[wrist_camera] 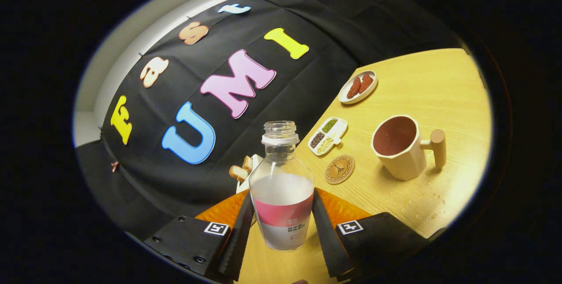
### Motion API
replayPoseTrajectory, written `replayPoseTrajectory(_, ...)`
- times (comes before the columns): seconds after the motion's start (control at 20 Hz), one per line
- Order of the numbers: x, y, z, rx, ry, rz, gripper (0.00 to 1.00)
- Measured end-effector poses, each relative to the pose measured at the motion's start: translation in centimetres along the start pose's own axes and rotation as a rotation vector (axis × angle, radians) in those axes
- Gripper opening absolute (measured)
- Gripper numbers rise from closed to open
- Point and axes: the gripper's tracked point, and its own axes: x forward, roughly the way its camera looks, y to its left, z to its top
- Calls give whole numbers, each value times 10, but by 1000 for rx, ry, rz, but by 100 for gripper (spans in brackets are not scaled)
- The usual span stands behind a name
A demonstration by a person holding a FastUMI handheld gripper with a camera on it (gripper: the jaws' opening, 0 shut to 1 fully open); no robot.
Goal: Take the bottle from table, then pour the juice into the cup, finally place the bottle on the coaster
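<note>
Gripper (281,227) closed on the bottle (282,192), lower centre of frame: both fingers press its sides at the label band. Bottle is uncapped, upright in view though the scene is tilted, partly full of pale juice.

Cup (400,147) sits centre right on the table (439,82), handle pointing right, mouth facing the camera. Coaster (340,169) lies between bottle and cup, near both, touching neither.

Risks:
- Open neck, liquid fairly high: a quick tilt could slop juice before the mouth is over the cup.
- Grip is low on a rounded body, so the bottle could slip or rotate in the fingers when tipped.
- Droplets (421,209) on the table at lower right, so the surface may be slick.
- Seed tray (327,135) just behind the coaster and plate (358,86) further upper right; a wide swing might clip the tray.
</note>
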Motion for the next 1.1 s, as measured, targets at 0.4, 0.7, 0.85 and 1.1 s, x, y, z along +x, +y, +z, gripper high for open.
replayPoseTrajectory(0.4,8,-18,15,296,-7,-23,74)
replayPoseTrajectory(0.7,13,-28,23,453,-39,-36,74)
replayPoseTrajectory(0.85,14,-34,17,485,-25,-51,74)
replayPoseTrajectory(1.1,21,-36,13,584,-21,-59,74)
